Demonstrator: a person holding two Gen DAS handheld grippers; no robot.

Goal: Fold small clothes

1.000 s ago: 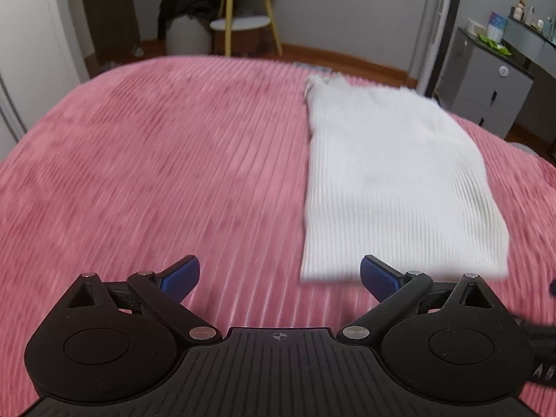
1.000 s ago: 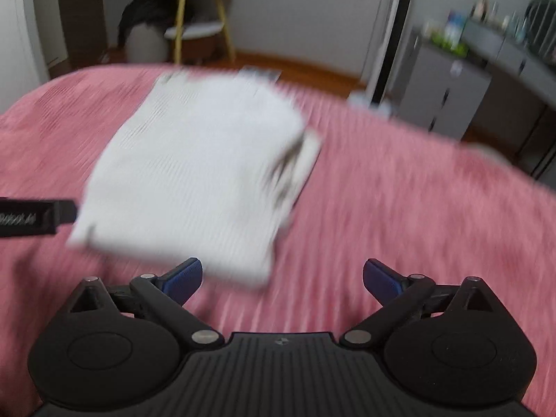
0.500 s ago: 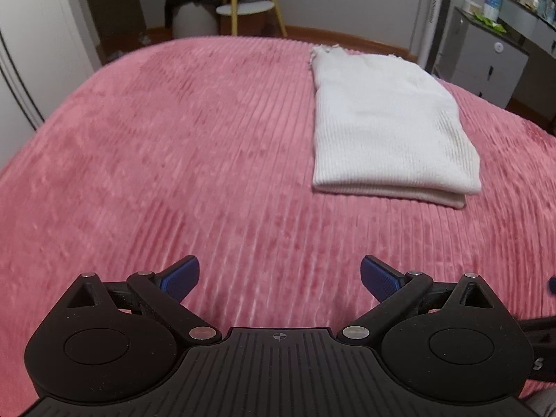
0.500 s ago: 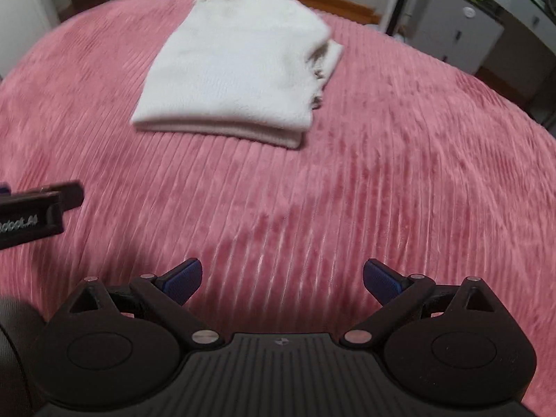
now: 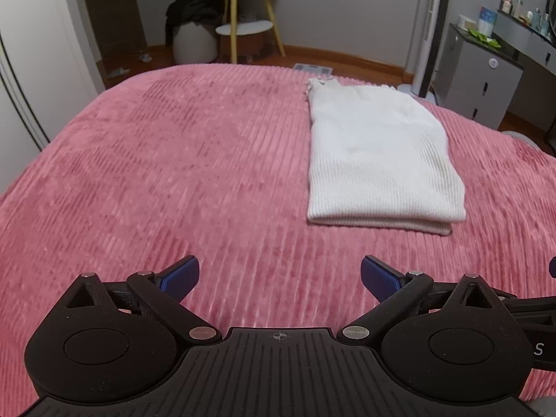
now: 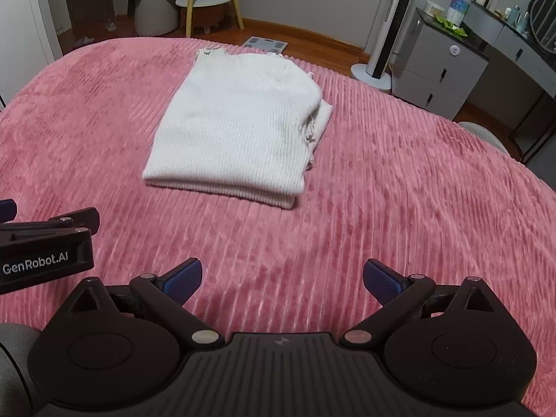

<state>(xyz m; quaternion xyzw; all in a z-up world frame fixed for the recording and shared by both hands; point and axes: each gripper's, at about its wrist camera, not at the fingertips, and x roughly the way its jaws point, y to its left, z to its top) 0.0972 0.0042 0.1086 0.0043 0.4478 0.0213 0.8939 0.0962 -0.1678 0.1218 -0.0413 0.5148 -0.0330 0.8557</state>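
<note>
Sweater [image 5: 378, 160] lies folded on the bed [image 5: 173, 173], ahead of left gripper [image 5: 279, 276] and right gripper [image 6: 282, 278], both empty and spread wide, so folding looks finished

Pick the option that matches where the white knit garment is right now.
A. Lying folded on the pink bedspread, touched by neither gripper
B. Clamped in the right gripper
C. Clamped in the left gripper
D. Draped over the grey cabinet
A: the white knit garment lies folded flat on the pink bedspread, while the left gripper and right gripper are both open and empty, short of it.
</note>
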